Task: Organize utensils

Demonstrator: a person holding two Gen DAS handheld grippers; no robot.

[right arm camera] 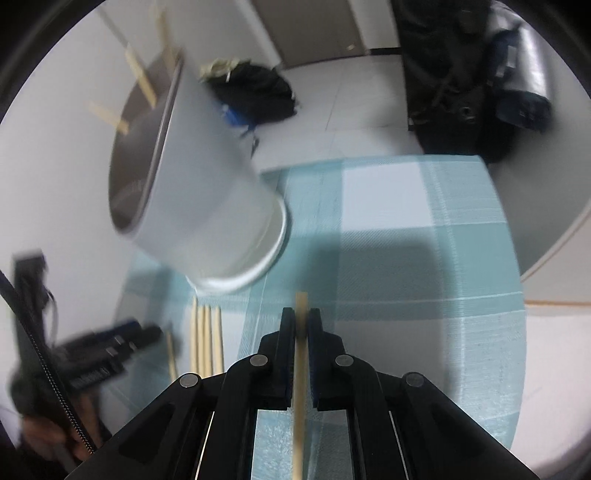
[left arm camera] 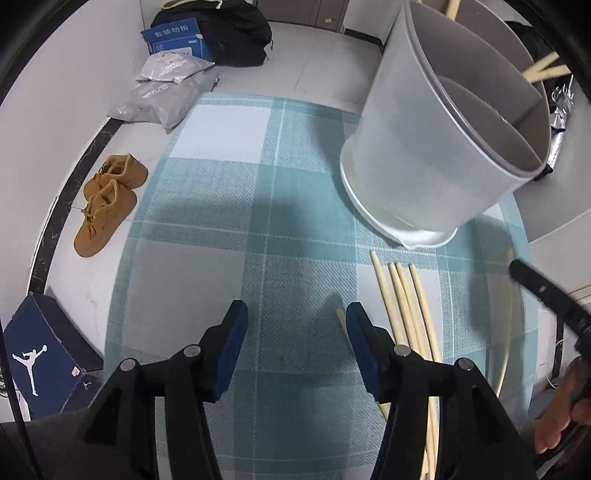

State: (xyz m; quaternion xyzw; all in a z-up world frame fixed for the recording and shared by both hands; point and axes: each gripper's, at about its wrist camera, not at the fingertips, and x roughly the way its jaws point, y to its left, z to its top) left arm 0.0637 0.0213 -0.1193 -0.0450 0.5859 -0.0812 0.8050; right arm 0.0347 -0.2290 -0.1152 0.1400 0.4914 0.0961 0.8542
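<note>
A grey utensil holder point(left arm camera: 424, 147) with an inner divider stands on the teal checked cloth point(left arm camera: 229, 206), and a few chopsticks point(left arm camera: 543, 70) lean in its far compartment. Several wooden chopsticks point(left arm camera: 402, 306) lie side by side on the cloth in front of it. My left gripper point(left arm camera: 297, 317) hangs open over the cloth just left of them, and one chopstick end point(left arm camera: 340, 314) shows beside its right finger. My right gripper point(right arm camera: 301, 314) is shut on a single chopstick point(right arm camera: 301, 301) that runs lengthwise between its fingers. The holder point(right arm camera: 207, 199) and the loose chopsticks point(right arm camera: 207, 339) lie to its left.
The cloth covers a round white table point(left arm camera: 554, 206). On the floor are tan shoes point(left arm camera: 107, 203), grey plastic bags point(left arm camera: 166, 92), a blue box point(left arm camera: 177, 37), a black bag point(left arm camera: 236, 33) and a dark blue shoebox point(left arm camera: 40, 354). Dark luggage point(right arm camera: 461, 81) stands beyond the table.
</note>
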